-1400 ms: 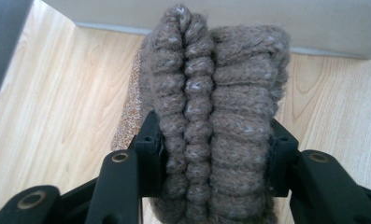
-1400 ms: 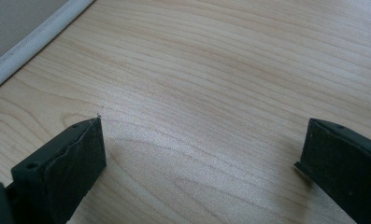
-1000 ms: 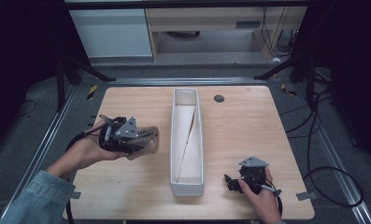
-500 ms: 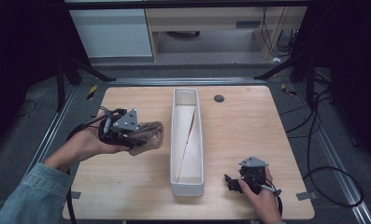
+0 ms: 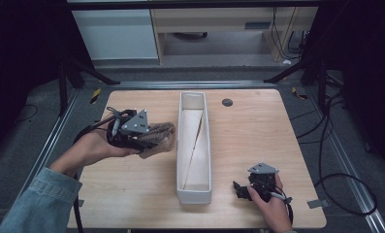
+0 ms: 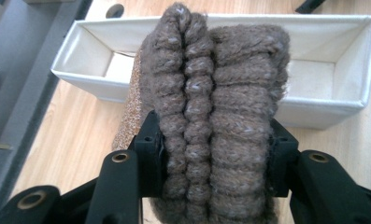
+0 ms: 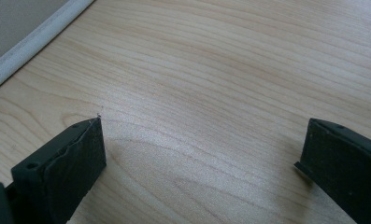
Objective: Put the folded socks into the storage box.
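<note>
The high view looks forward and down from above the person's edge of the wooden table [image 5: 132, 194], taking in the whole top from well off. The left gripper view sits close behind a brown knitted bundle [image 6: 216, 112], facing the white tray [image 6: 80, 70] toward 12 o'clock, which the high view shares [image 5: 195, 194]. The right gripper view skims the bare tabletop [image 7: 211, 93] from very near, the table's edge at 10 o'clock

Denim sleeve [image 5: 32, 204]; black fingers [image 6: 122, 179] with brass-ringed screw holes.
</note>
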`<state>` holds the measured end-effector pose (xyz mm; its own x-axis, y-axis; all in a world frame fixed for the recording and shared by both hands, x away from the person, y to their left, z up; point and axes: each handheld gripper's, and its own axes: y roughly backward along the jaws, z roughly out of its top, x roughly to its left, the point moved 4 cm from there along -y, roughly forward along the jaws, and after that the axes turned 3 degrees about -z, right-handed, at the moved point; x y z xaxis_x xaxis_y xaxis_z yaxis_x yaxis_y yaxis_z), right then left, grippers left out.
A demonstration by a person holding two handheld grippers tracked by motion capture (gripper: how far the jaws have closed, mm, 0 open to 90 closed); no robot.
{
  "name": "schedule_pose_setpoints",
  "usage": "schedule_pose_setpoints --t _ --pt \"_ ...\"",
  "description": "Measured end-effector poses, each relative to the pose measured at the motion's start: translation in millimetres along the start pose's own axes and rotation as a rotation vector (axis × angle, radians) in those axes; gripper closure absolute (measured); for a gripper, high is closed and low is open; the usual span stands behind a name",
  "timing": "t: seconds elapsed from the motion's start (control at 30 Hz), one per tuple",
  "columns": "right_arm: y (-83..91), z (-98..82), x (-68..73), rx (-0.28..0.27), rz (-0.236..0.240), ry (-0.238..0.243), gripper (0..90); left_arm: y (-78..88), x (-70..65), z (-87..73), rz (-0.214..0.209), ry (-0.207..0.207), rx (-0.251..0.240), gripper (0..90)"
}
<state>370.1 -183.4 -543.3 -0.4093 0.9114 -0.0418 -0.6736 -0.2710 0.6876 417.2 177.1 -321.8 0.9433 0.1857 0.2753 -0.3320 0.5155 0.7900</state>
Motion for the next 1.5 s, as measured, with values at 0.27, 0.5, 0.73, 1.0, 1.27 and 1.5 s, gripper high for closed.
schedule_pose_setpoints --t 0.27,0.5,0.73,1.0,1.27,1.5 --pt "0.0 0.0 0.0 0.000 0.000 0.000 0.4 1.2 -1.3 17.5 0.004 -0.036 -0.005 51.7" --pt "0.0 0.0 0.0 0.000 -0.001 0.000 0.4 -1.5 -2.4 31.5 0.005 -0.059 -0.003 51.7" --pt "-0.1 0.0 0.0 -0.001 -0.001 0.001 0.4 -6.8 -6.0 44.4 -0.001 -0.087 0.006 51.7" --pt "-0.1 0.0 0.0 -0.001 -0.001 0.001 0.4 -13.1 -10.5 58.0 -0.011 -0.117 0.016 51.7" --pt "0.0 0.1 0.2 -0.001 0.001 -0.002 0.4 -21.3 -14.8 68.4 -0.024 -0.145 0.031 51.7" --pt "-0.1 0.1 0.1 -0.001 0.001 -0.002 0.4 -30.6 -17.3 74.2 -0.025 -0.156 0.044 51.7"
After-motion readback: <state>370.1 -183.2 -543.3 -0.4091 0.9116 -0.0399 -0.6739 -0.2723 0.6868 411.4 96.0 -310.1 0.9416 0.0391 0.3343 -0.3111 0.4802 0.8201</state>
